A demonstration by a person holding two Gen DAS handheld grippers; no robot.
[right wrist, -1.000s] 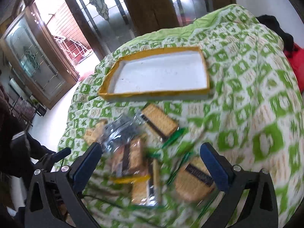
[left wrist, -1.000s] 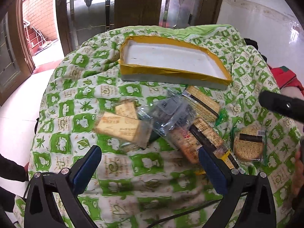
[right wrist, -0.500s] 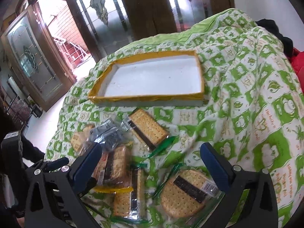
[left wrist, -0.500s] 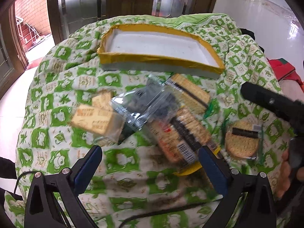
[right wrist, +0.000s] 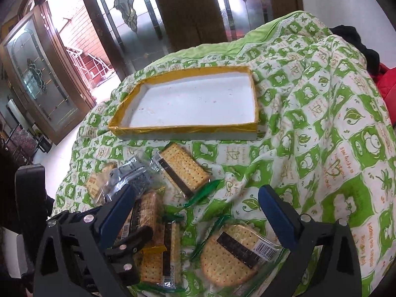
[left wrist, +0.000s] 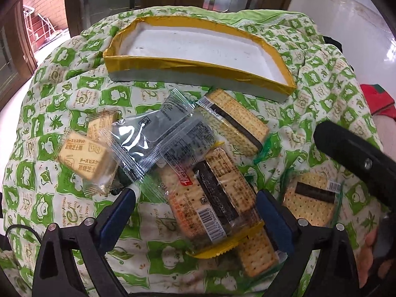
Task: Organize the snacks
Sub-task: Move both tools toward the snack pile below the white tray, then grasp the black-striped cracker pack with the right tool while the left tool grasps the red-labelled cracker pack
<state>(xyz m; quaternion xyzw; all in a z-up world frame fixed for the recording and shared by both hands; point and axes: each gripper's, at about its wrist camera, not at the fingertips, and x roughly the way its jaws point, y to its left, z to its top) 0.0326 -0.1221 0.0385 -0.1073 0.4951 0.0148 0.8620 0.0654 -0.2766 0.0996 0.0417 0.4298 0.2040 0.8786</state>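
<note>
A pile of wrapped cracker packets lies on a green and white quilt. My left gripper [left wrist: 196, 206] is open, its blue fingers straddling a yellow-edged cracker packet [left wrist: 210, 203]. A grey foil packet [left wrist: 158, 133], two cheese biscuit packets [left wrist: 83, 157] and a long cracker packet [left wrist: 235, 121] lie beyond it. My right gripper [right wrist: 198, 206] is open and empty, low over a round cracker packet [right wrist: 235, 255]. An empty white tray with a yellow rim [left wrist: 198, 66] sits farther back; it also shows in the right wrist view [right wrist: 183, 130].
The quilt [right wrist: 334, 136] covers a rounded table and drops off on all sides. Glass and wood doors [right wrist: 173, 12] stand behind it. Red and black cloth [right wrist: 371, 59] lies at the right edge. The right gripper's body [left wrist: 351, 153] reaches in at the left view's right.
Both grippers have moved forward and down toward the packets. The left gripper now straddles the yellow-edged packet. Both stay open.
</note>
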